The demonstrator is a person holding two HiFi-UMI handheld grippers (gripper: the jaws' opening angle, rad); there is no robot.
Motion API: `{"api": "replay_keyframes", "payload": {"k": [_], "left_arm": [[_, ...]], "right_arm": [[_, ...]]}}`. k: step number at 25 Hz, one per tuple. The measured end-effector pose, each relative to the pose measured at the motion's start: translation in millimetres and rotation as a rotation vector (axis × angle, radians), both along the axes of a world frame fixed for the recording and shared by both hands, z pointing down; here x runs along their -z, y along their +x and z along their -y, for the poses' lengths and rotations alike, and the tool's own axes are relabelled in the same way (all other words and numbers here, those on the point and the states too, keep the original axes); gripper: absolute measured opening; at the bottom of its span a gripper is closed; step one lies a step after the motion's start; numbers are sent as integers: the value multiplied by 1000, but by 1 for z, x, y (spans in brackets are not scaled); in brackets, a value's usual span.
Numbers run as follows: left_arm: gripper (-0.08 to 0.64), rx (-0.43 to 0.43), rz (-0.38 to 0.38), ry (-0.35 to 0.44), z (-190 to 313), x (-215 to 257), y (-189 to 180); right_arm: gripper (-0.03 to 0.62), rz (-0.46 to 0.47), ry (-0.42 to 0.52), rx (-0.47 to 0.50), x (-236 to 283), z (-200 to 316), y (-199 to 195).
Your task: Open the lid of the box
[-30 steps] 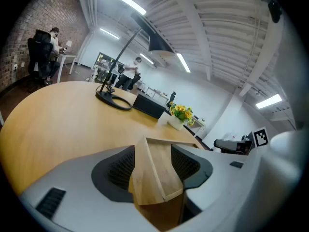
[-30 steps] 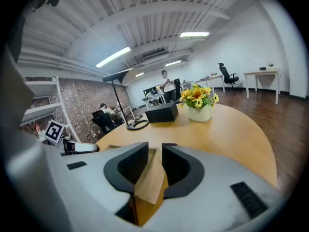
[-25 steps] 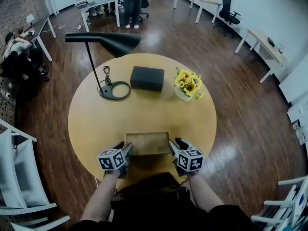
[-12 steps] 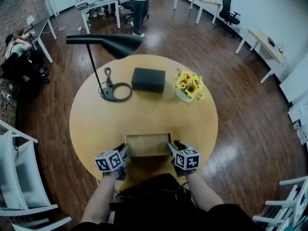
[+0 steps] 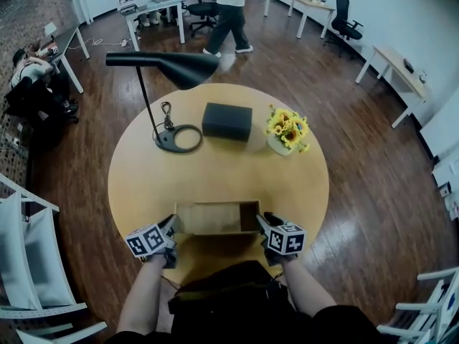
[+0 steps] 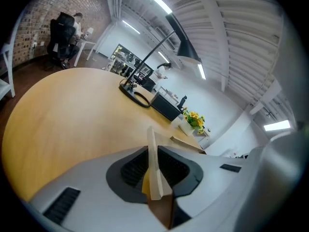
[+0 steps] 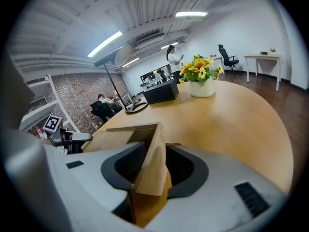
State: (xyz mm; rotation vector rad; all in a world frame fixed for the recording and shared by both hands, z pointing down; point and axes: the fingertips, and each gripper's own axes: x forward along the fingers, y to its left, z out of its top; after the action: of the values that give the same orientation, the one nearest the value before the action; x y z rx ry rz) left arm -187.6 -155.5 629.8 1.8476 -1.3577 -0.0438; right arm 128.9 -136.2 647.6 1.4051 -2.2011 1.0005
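A shallow light wooden box [image 5: 215,218] lies near the front edge of the round table [image 5: 129,192]. My left gripper [image 5: 172,225] is at its left end. In the left gripper view, the thin left end wall [image 6: 150,144] stands upright between the closing jaws of the left gripper [image 6: 154,164], and the pads lie against it. My right gripper [image 5: 263,221] is at the box's right end. In the right gripper view, the right end wall [image 7: 153,163] sits between the closing jaws of the right gripper [image 7: 154,170], and a gap shows on the right side.
Beyond the box stand a black desk lamp [image 5: 177,137], a closed black box [image 5: 227,121] and a vase of sunflowers [image 5: 287,132]. White chairs [image 5: 25,264] stand on the floor at the left. A person [image 5: 233,9] walks past the desks at the back.
My left gripper has shifted left and its jaws have narrowed onto the box's left end wall. The right gripper has barely moved. The person at the back has walked to the right.
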Motion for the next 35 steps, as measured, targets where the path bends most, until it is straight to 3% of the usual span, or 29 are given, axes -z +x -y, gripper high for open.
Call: {"api": "replay_keyframes", "payload": {"k": [7, 12, 20, 35], "left_arm": [[51, 134, 5, 10, -2, 9, -64], [51, 181, 15, 13, -1, 11, -95], [52, 239, 27, 6, -3, 11, -119], [52, 273, 71, -5, -4, 12, -138]], "right_arm": [[142, 14, 0, 9, 4, 0, -3], [143, 17, 0, 2, 1, 2, -2], [142, 36, 11, 1, 6, 0, -6], [143, 29, 11, 3, 0, -1, -4]]}}
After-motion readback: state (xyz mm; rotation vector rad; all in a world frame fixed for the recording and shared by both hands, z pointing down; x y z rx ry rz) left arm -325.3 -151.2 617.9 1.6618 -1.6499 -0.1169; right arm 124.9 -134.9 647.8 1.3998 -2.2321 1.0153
